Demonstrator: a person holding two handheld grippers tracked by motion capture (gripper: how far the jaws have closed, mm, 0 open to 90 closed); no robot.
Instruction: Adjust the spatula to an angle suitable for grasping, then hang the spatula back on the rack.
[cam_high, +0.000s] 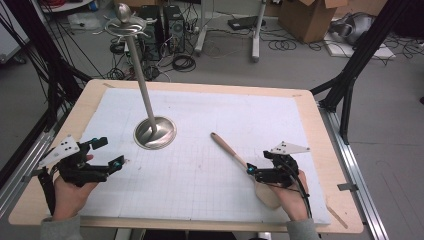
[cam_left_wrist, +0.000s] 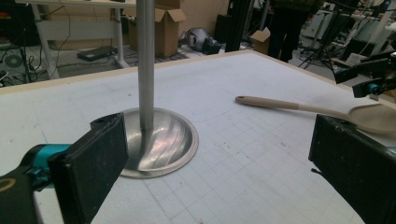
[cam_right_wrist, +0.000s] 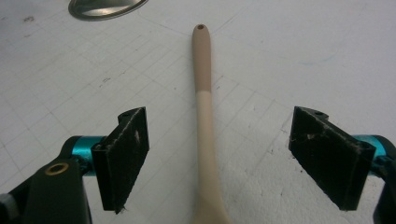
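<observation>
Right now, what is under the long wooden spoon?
The beige wooden spoon lies flat on the white gridded mat, between the open jaws of the right hand-held gripper. The spoon's bowl passes out of the right gripper view's bottom edge, so what is under it is hidden.

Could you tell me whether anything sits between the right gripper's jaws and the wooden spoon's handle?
Nothing visible does. The right gripper stands open with the wooden spoon running straight up the gap between its jaws, bare white mat on either side. The metal stand's base lies well beyond the handle's tip.
</observation>
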